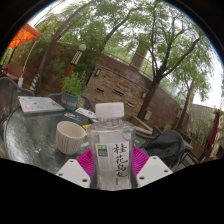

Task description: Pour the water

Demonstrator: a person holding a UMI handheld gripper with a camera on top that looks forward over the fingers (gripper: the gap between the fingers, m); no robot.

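I have the tool (112, 163) pinching a clear plastic bottle (110, 150) between its two pink pads (86, 161), the bottle upright with its white cap (110, 111) on top and a label of green characters facing me. The bottle sits right between the fingers, and both pads look pressed against its sides, low on the body. Just beyond and to one side stands a small white cup (68, 136) on the round glass counter (25, 130), close to the bottle but apart from it. Farther back on the counter lie some papers or a book (40, 103), and behind them a wooden fence and trees

I judge the step in hand to be carrying the bottle to the cup and tipping it. From here the cap appears to be on, so I cannot say water would flow. To do this well, I want the bottle's mouth brought over the cup's rim before any tilt, then a slow roll toward the cup, keeping the squeeze steady so the thin plastic does not buckle or slip
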